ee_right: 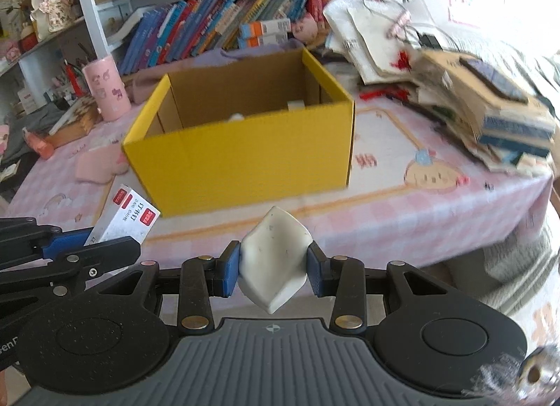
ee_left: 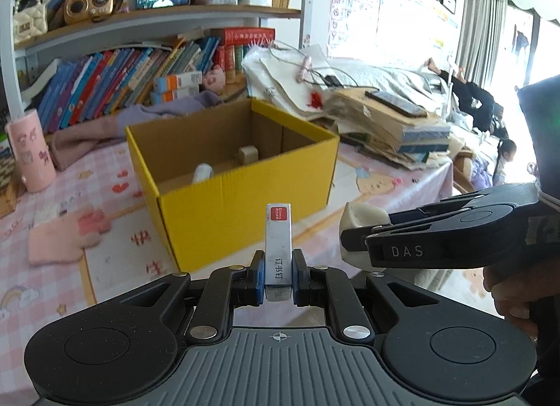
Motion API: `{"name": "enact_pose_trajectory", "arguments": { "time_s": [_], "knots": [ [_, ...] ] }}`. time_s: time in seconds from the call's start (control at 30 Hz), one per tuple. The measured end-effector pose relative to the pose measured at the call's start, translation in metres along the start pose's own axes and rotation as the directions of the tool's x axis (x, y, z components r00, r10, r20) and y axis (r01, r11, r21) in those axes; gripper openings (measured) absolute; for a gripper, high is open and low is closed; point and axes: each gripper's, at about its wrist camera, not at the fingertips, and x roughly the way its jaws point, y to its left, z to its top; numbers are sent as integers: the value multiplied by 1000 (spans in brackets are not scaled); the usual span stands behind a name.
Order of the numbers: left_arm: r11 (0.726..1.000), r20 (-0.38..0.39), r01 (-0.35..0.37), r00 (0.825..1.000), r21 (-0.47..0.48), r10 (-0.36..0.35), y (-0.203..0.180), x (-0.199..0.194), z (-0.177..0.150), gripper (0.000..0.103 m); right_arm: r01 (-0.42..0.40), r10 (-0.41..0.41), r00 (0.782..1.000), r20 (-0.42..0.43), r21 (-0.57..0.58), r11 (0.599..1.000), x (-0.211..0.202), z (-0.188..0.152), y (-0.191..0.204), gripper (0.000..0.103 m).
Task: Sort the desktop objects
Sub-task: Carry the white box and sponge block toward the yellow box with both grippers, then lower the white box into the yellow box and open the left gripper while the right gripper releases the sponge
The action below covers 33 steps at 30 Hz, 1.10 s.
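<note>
My left gripper (ee_left: pixel 278 274) is shut on a small silver staple box (ee_left: pixel 278 248) with a red label, held upright in front of the open yellow cardboard box (ee_left: pixel 231 196). The staple box also shows in the right wrist view (ee_right: pixel 126 217). My right gripper (ee_right: pixel 273 264) is shut on a white eraser-like block (ee_right: pixel 274 259), also held before the yellow box (ee_right: pixel 241 157); the block shows in the left wrist view (ee_left: pixel 360 227). Inside the box lie a white item (ee_left: pixel 202 172) and a small beige block (ee_left: pixel 248 153).
A pink cup (ee_left: pixel 30 150) stands left of the box, a pink cloth (ee_left: pixel 66 238) lies on the checked tablecloth. A stack of papers and books with a phone (ee_left: pixel 395 119) sits at the right. Bookshelves (ee_left: pixel 140 70) stand behind. The table edge (ee_right: pixel 455 248) is near right.
</note>
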Motion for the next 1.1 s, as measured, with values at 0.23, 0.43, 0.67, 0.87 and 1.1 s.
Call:
{"name": "enact_pose_trajectory", "arguments": {
  "time_s": [0.23, 0.43, 0.67, 0.87, 1.1],
  "knots": [
    [999, 55, -51, 997, -18, 52, 1, 15, 30, 13, -44, 47, 997, 61, -62, 997, 13, 34, -9, 36],
    [993, 81, -115, 990, -38, 118, 3, 28, 50, 13, -96, 108, 988, 107, -112, 989, 23, 64, -16, 36],
    [981, 104, -185, 976, -53, 190, 7, 41, 70, 13, -156, 175, 976, 130, -148, 977, 40, 94, -25, 36],
    [971, 106, -231, 966, -68, 237, 13, 59, 84, 13, -199, 225, 966, 128, -185, 962, 59, 116, -29, 36],
    [959, 85, -275, 956, -69, 280, 22, 87, 98, 13, -223, 251, 963, 101, -229, 948, 87, 141, -36, 36]
  ]
}}
